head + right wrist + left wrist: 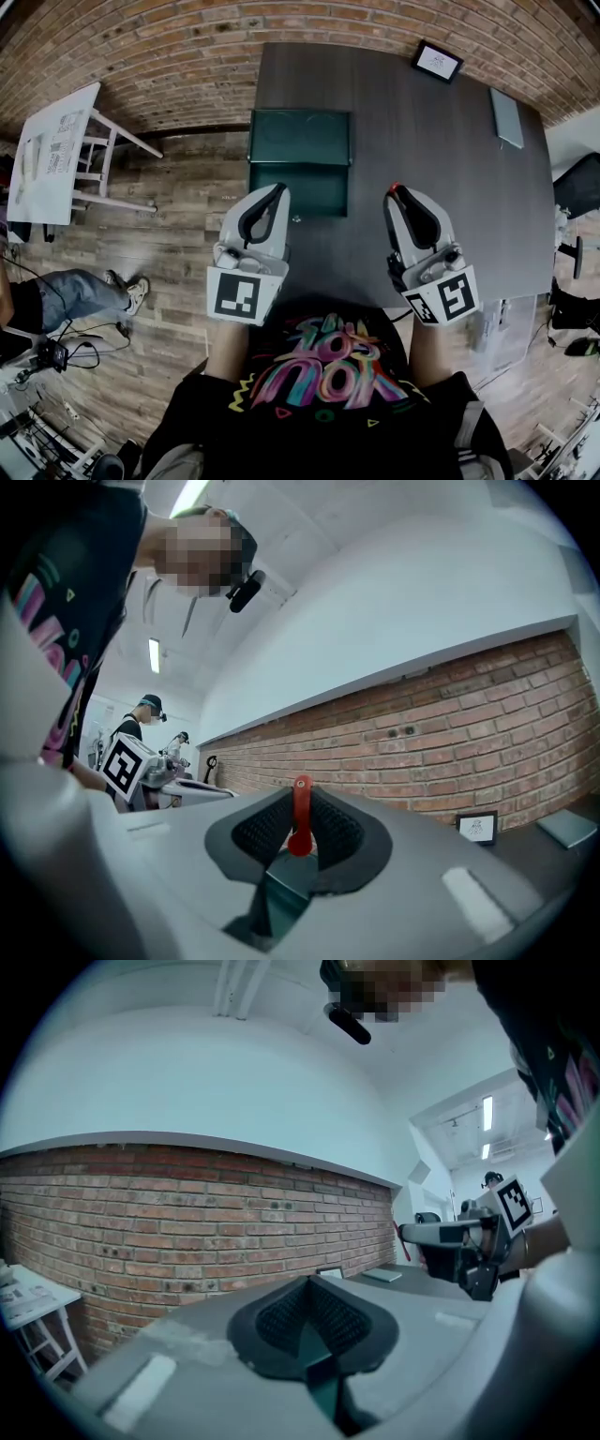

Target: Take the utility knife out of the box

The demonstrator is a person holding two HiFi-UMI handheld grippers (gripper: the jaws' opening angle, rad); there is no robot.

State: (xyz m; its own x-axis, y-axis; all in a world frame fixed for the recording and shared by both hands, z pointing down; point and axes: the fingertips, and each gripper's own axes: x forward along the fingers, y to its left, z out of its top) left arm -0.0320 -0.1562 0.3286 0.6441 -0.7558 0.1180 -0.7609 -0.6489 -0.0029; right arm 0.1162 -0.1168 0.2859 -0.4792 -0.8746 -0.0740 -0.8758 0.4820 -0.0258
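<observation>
We see two hand-held tongs, level above a dark counter (441, 159). The right tongs (395, 193) are pinched on a slim red utility knife (300, 819), clear of the open green box (298, 141) at the counter's left edge. The left tongs (279, 190) are closed together with nothing between them. Each bears a square black-and-white marker. The print on a framed card (437, 61) is too small to read.

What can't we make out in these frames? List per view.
Head view: green box, inside too dark and small to tell contents.
Right gripper view: red item in the right gripper tongs, only a thin strip shows, the pads hide the rest.
Head view: framed card, print too small.
Head view: grey flat slab, too small to identify.
</observation>
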